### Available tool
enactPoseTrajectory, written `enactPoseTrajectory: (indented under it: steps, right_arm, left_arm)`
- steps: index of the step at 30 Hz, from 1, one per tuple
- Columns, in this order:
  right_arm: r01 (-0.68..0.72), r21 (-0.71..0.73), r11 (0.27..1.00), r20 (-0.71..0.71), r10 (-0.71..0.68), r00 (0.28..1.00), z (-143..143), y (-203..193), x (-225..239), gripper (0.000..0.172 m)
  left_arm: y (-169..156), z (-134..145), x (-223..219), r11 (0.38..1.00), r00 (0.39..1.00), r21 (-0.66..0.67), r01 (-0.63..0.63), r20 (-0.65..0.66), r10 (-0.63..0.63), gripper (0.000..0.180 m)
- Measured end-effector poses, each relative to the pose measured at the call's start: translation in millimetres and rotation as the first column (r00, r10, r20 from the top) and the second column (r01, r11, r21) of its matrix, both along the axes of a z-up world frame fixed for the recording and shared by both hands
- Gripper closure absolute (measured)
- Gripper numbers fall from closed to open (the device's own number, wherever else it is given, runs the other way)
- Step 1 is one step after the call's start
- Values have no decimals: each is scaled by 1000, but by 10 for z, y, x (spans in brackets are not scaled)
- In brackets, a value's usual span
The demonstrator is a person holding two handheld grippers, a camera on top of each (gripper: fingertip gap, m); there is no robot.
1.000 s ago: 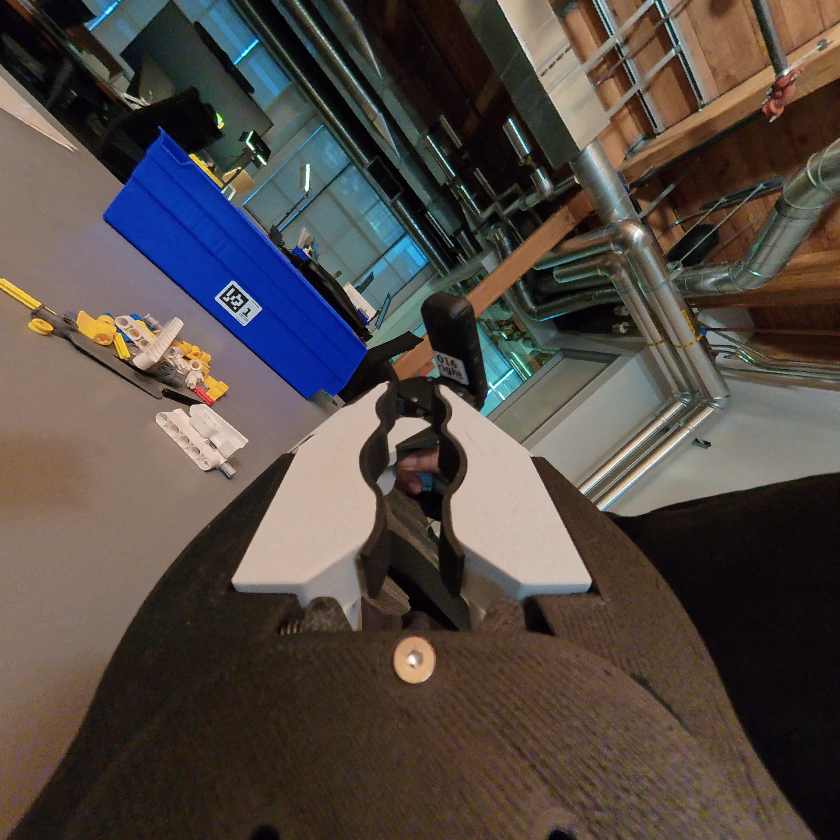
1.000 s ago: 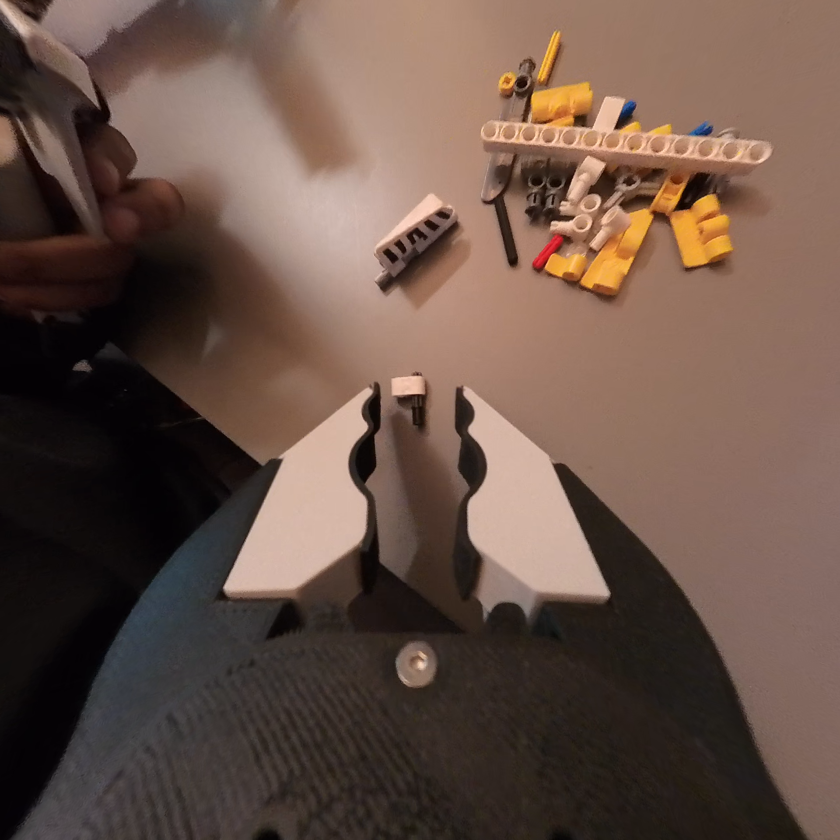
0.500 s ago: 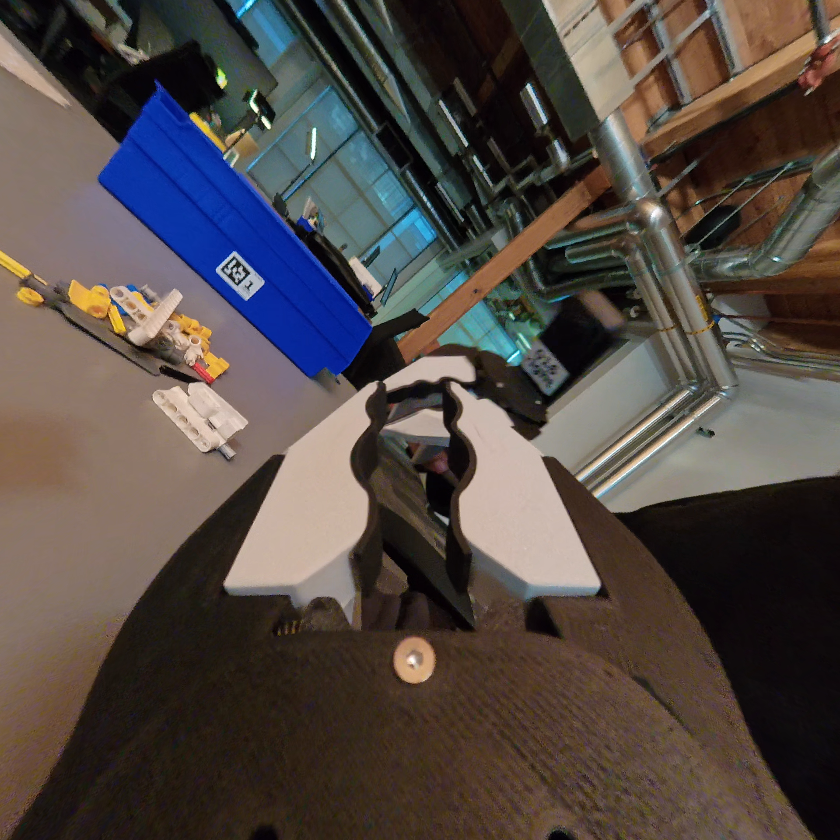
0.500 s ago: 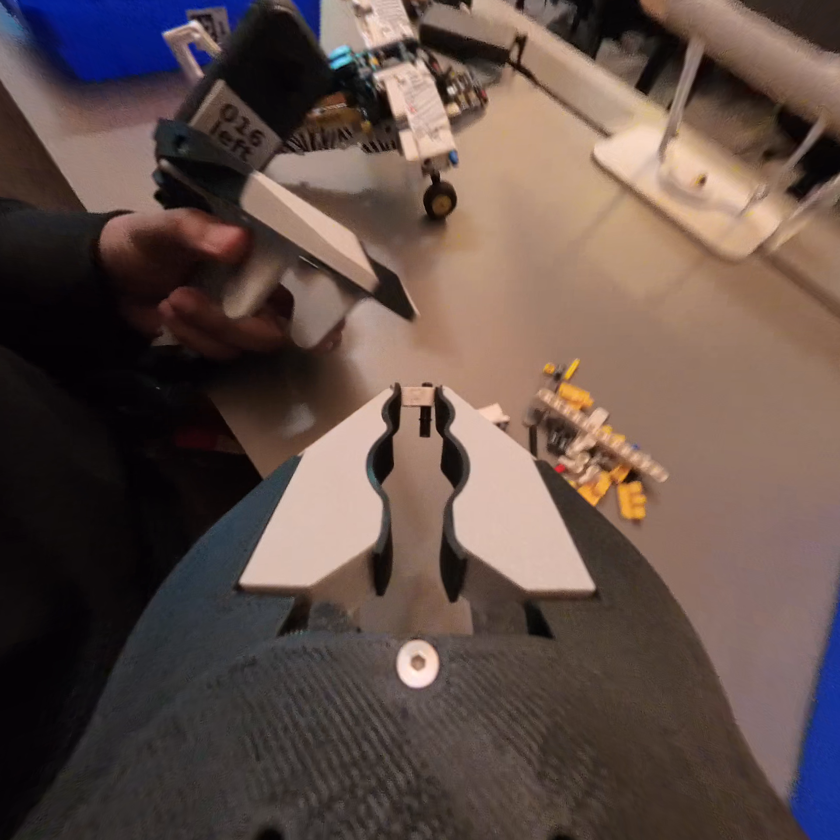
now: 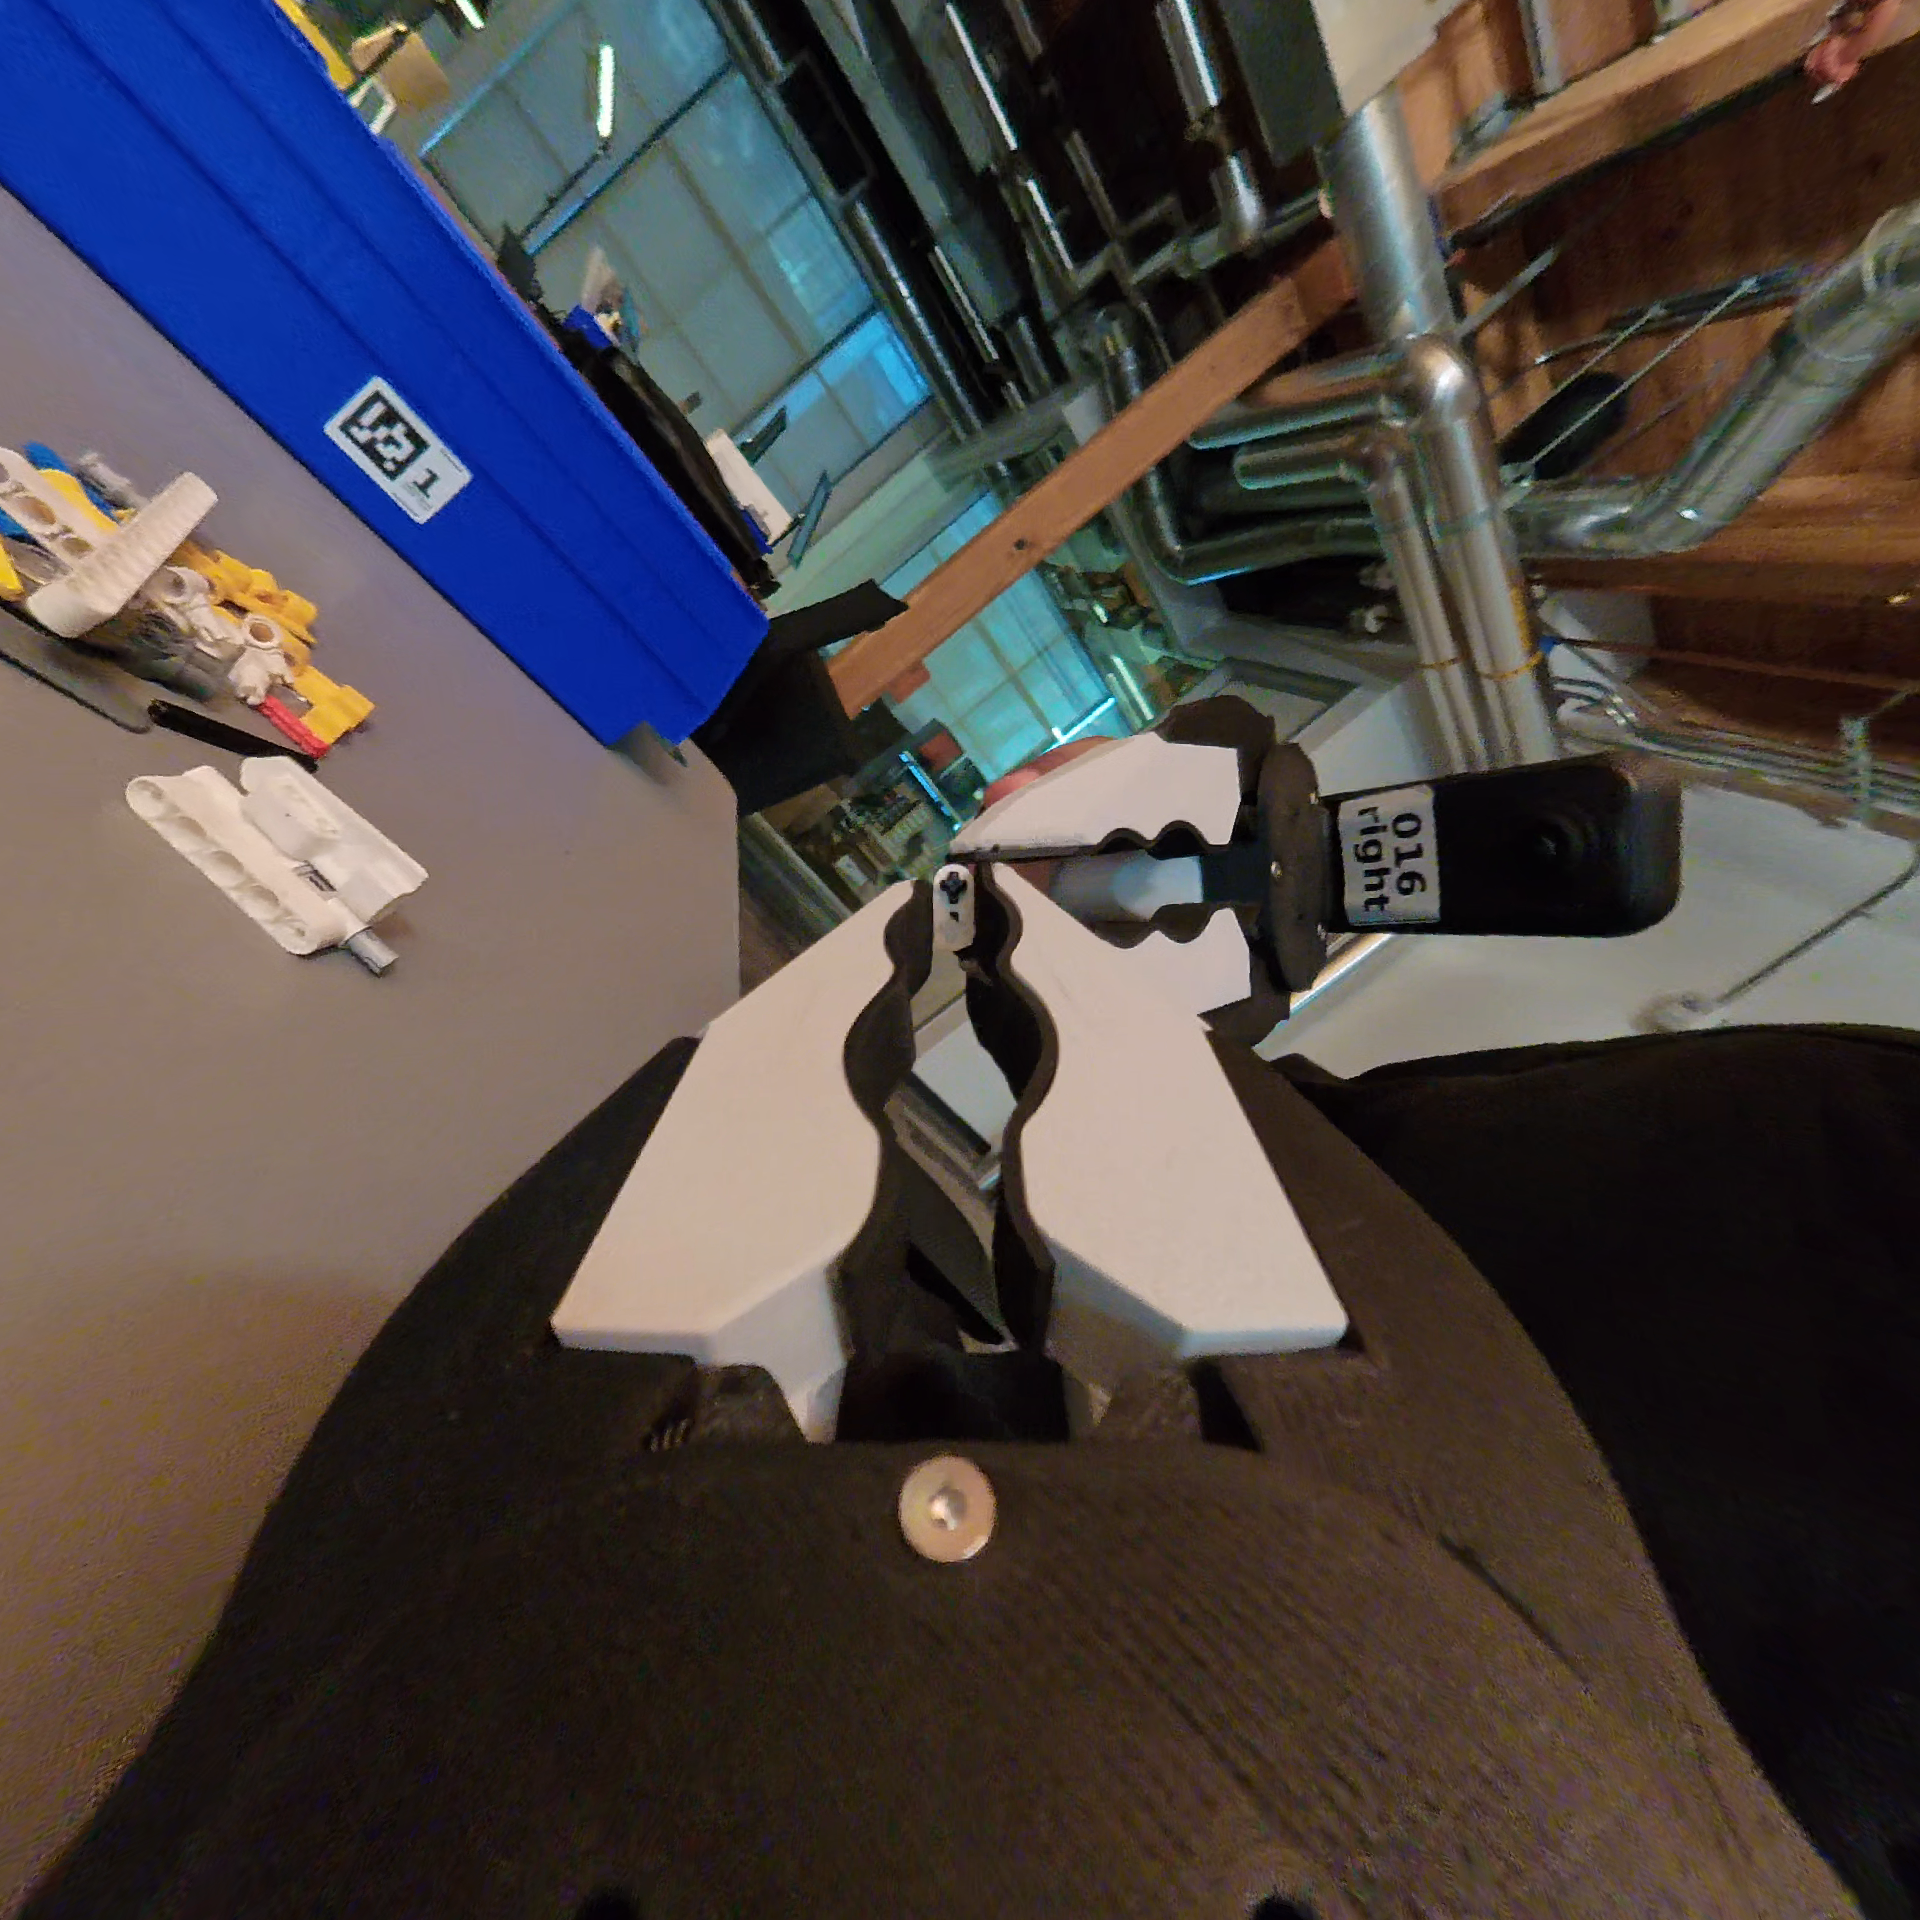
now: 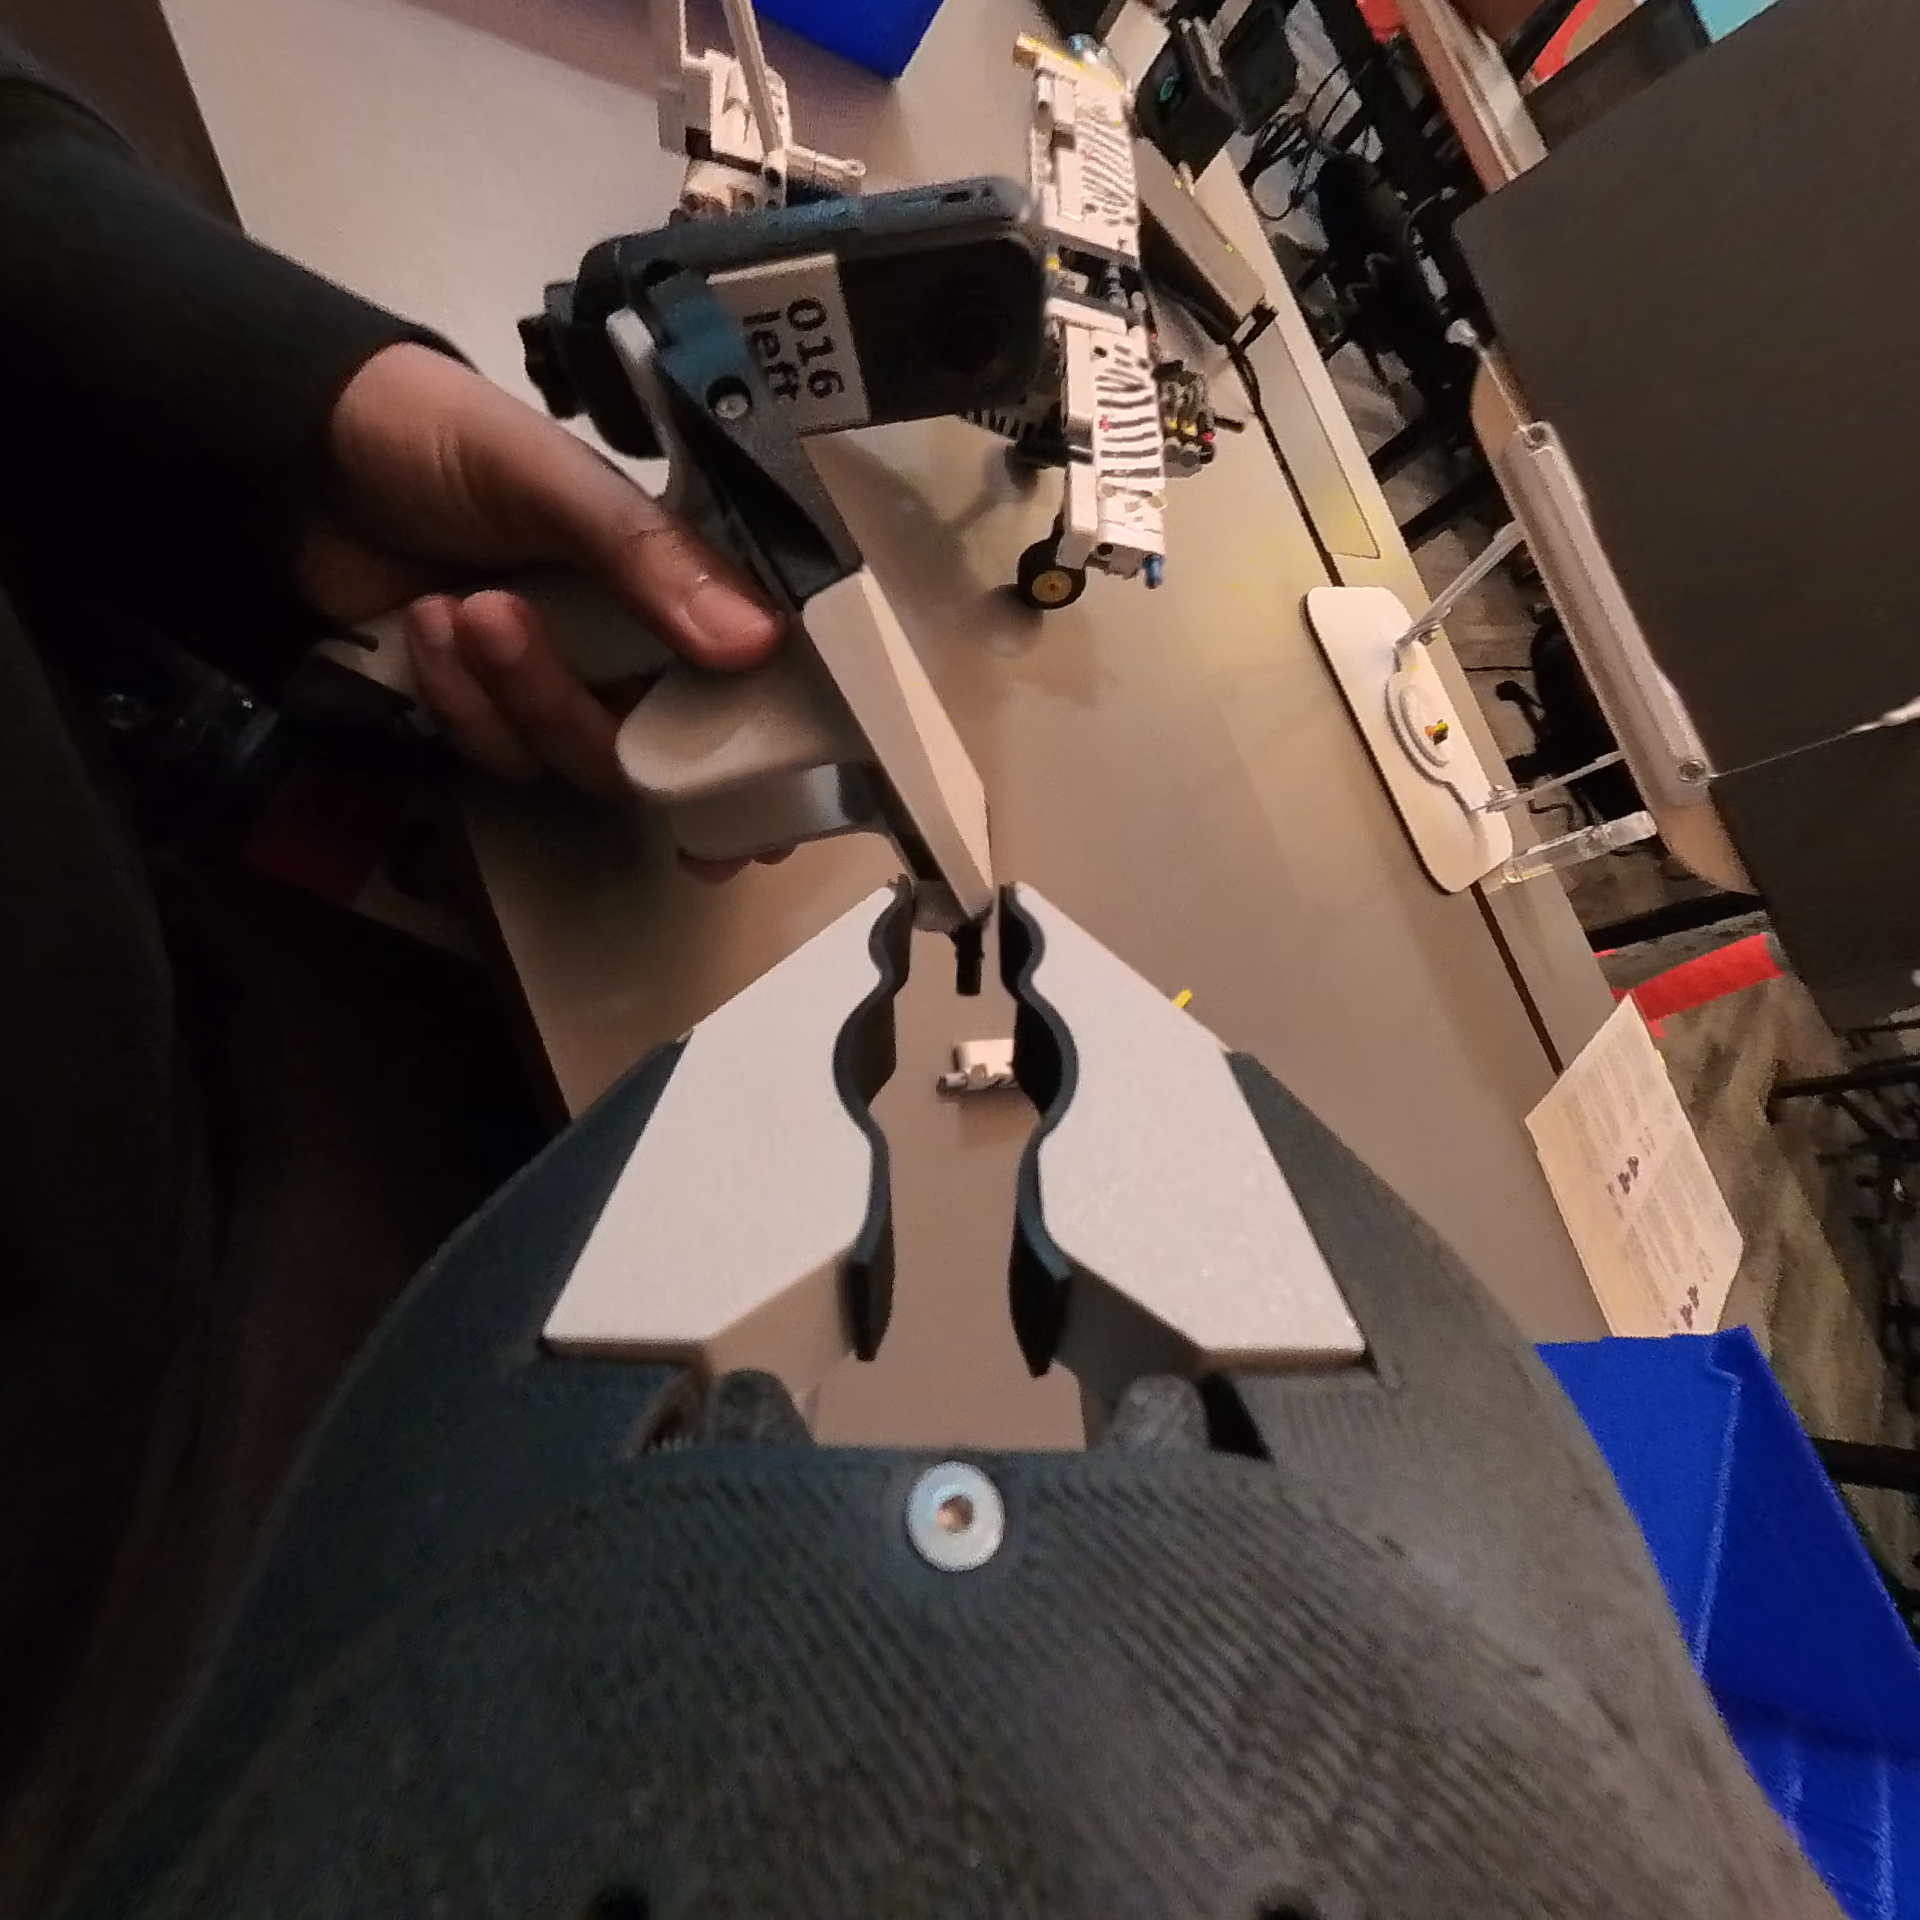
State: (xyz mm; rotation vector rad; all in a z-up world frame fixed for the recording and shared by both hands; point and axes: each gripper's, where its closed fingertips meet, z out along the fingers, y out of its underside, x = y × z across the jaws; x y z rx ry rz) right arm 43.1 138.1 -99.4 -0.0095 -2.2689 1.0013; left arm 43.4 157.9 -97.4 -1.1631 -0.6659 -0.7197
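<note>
Left wrist view: the left gripper point(image 5: 961, 914) is clamped on a small white plastic connector with a black pin point(image 5: 953, 906), held in the air above the grey table point(image 5: 312, 1091), while the right gripper point(image 6: 951, 914) stands slightly apart around that pin; I would keep the left's squeeze steady

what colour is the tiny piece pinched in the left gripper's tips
White, with a black pin: the small connector piece between the left gripper tips, clearest in the left wrist view.

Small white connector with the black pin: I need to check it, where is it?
Left wrist view, centre: the small white connector is pinched at the tips of the left gripper, with the right gripper just above it.
</note>
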Motion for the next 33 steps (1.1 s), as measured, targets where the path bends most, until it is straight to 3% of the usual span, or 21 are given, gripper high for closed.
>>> enactPoseTrajectory:
  steps: [4, 7, 10, 13, 20, 25, 33]
  right_arm:
    - [40, -29, 999, 9, -40, 999, 45, 73, -48, 145]
    - [56, -37, 998, 27, -55, 998, 36, 114, -65, 145]
    - [54, 5, 999, 13, -54, 998, 9, 106, -73, 150]
    - [64, 76, 995, -8, -63, 998, -37, 97, -103, 168]
    - [111, 315, 943, -164, -61, 985, -178, 150, -179, 169]
    - [123, 306, 944, -147, -81, 986, -130, 143, -136, 169]
    - [106, 288, 952, -151, -64, 986, -139, 178, -97, 169]
  left_arm:
    - [-95, 64, -72, 996, 999, 85, -12, 53, 7, 176]
    - [-117, 83, -74, 994, 997, 113, 5, 71, -13, 176]
    - [-69, 50, -57, 998, 999, 69, -4, 45, 0, 177]
    - [-46, 19, -84, 998, 998, 27, -52, 18, 52, 176]
    - [38, -75, -99, 975, 976, -117, -187, -137, 171, 176]
    - [25, -40, -70, 977, 973, -101, -187, -157, 170, 169]
    - [43, -38, -49, 979, 977, -106, -172, -145, 156, 177]
